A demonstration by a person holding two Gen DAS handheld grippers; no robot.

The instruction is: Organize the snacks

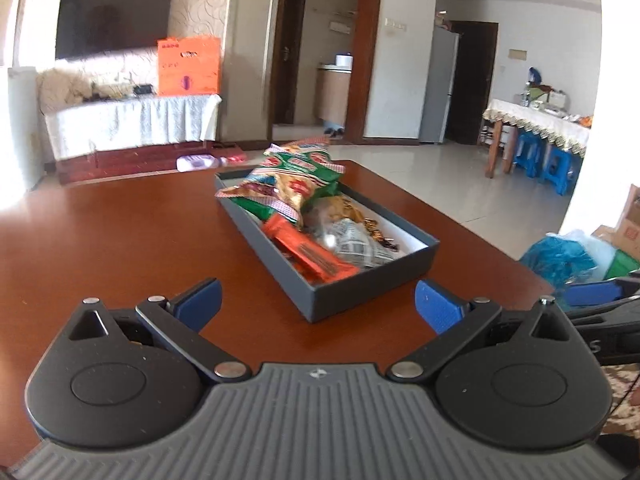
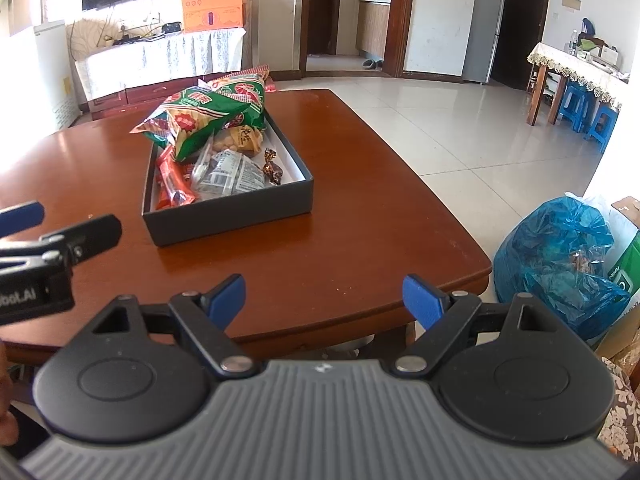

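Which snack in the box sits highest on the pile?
The green snack bag, resting atop the others at the box's far end; the orange-red packet lies low.

Very little is reading clearly. White lettering ending in "booLAI" is showing on the black body of the left gripper (image 2: 40,216), sitting at nine o'clock in the right wrist view; its start is running off the frame edge. A single white letter, seemingly "S", is showing on the right gripper (image 1: 592,294) at three o'clock in the left wrist view. Print on the orange box (image 2: 212,2), the snack packets (image 2: 208,114) and the green carton (image 2: 628,270) is staying too blurred to read.
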